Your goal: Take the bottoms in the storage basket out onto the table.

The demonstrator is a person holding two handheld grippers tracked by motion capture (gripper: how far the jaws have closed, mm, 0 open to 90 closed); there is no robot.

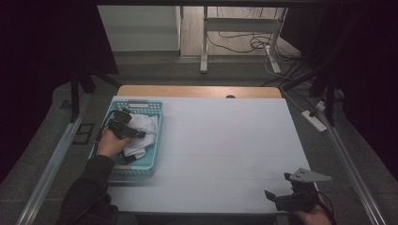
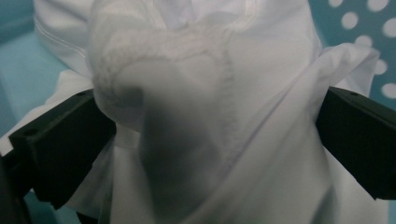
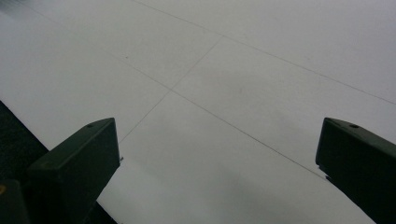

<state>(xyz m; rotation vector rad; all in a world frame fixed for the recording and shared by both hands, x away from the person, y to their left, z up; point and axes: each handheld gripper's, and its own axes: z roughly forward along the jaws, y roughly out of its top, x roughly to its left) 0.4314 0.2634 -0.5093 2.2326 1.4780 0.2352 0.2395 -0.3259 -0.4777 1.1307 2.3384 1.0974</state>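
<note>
The white garment [image 1: 141, 133] lay crumpled inside the teal plastic basket [image 1: 157, 136] at the table's left side, and the left gripper [image 1: 123, 125] was down in that basket on top of it. In the left gripper view the cloth [image 2: 210, 116] bulged up directly between the two black jaws, which stood wide apart on either side of a raised fold with a stitched seam; they had not yet pinched it. The fabric therefore sat straight ahead of that gripper, in the gap, so closing looked like the move that mattered, and the seam ridge ran roughly along the jaws' line of sight. The right gripper [image 1: 293, 194] rested at the near right corner of the white table [image 1: 225, 140], well apart from the basket, its jaws spread and holding nothing.
</note>
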